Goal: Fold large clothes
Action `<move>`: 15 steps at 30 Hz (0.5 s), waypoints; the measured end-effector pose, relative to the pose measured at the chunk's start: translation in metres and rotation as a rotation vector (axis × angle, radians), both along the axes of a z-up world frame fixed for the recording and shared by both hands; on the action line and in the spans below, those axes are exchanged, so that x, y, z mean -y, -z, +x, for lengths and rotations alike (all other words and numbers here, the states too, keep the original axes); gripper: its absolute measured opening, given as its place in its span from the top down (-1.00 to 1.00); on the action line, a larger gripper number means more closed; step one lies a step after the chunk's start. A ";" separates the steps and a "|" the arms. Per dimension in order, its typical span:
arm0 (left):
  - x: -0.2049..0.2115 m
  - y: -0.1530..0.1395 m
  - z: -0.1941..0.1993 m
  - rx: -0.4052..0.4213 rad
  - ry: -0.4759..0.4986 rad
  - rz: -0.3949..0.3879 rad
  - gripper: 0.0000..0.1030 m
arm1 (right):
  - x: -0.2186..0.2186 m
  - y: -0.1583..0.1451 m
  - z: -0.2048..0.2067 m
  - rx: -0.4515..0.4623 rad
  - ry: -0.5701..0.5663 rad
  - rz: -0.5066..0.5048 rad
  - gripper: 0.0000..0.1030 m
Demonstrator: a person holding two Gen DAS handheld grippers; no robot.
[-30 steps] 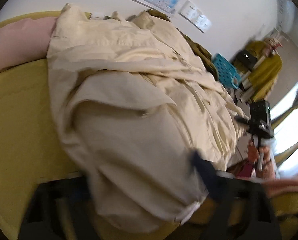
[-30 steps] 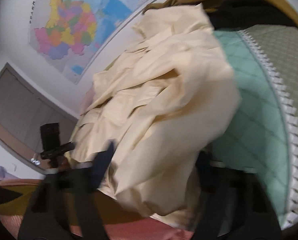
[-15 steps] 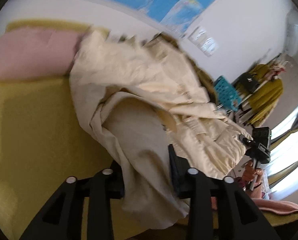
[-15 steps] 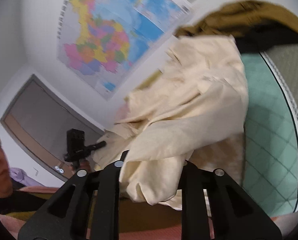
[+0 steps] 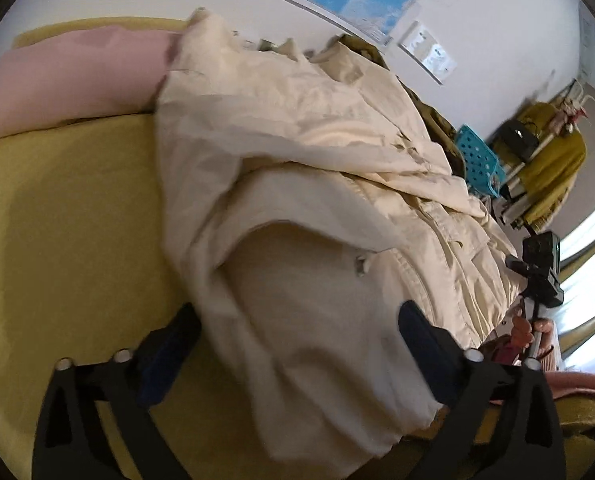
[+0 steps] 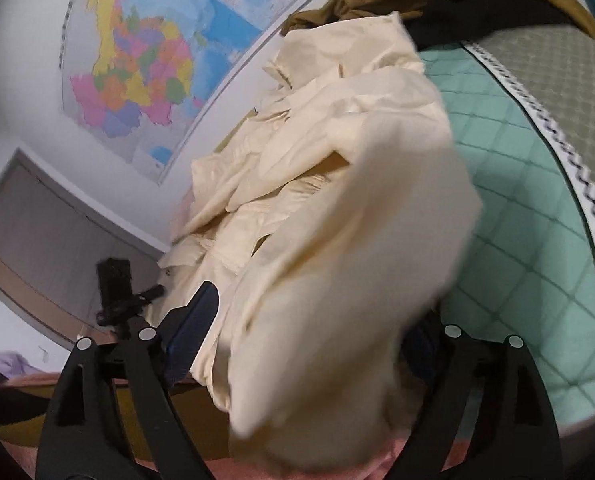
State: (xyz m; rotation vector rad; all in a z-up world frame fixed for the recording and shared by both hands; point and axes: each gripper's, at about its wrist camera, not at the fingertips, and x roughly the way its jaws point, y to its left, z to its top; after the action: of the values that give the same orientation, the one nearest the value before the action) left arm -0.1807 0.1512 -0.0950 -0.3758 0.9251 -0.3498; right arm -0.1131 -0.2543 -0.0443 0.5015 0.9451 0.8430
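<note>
I see the bed under its yellow sheet, a teal quilt spread on its far side. The cream jacket lies rumpled across the middle, its near hem bunched up towards me. A pink pillow touches the jacket's far corner. My left gripper has its jaws opening, spread wide with loose hem between them, pads clear of it. My right gripper is opening too, cloth draped between its jaws, unpinched
</note>
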 end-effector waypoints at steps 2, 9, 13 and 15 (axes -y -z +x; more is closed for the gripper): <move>0.010 0.000 0.003 0.011 0.032 -0.010 -0.86 | -0.010 -0.001 0.002 0.001 -0.018 0.002 -0.57; 0.016 0.003 0.005 -0.011 0.016 -0.026 0.44 | -0.009 -0.001 0.001 -0.008 -0.040 0.066 0.38; 0.004 -0.013 -0.001 0.007 -0.009 -0.086 0.65 | -0.003 -0.020 -0.006 0.023 -0.045 0.152 0.59; 0.002 -0.024 -0.004 0.028 -0.011 -0.095 0.69 | -0.003 -0.033 -0.009 0.048 -0.043 0.172 0.63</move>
State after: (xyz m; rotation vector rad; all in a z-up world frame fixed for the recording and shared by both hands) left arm -0.1845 0.1488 -0.0711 -0.4621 0.8806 -0.3887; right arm -0.1222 -0.2518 -0.0117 0.6079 0.8462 0.9762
